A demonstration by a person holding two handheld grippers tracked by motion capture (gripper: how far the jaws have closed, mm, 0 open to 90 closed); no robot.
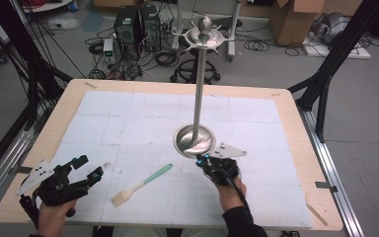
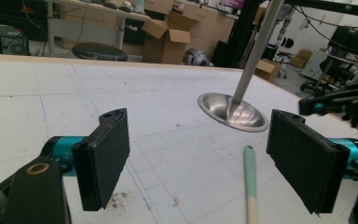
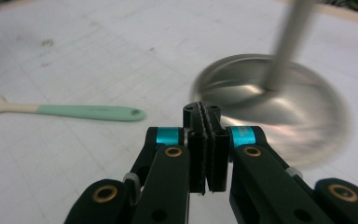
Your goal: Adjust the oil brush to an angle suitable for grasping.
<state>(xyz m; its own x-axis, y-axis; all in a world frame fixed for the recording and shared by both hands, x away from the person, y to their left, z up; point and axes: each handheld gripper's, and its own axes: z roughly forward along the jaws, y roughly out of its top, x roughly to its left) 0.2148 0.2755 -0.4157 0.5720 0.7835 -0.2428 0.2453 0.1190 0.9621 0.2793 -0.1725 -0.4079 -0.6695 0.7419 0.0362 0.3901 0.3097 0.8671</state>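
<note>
The brush lies on the tabletop between the spread left hand-held gripper and the pressed-together, empty right hand-held gripper, green handle pointing toward the right one, which seems nearer, beside the stand

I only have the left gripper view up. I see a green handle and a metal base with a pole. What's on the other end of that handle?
Observer: A flat, cream-coloured brush head; the tool is a pastry brush lying on the white mat.
Operator: What tops the pole?
Observer: The stand ends in a ring of hooks under a round knob, with nothing hanging on them.
Operator: Is the right hand-held gripper open?
Observer: No. The right hand-held gripper has its jaws pressed together on nothing, just short of the stand's base.
Operator: And mine?
Observer: The left hand-held gripper is wide open, pointing at the brush.
</note>
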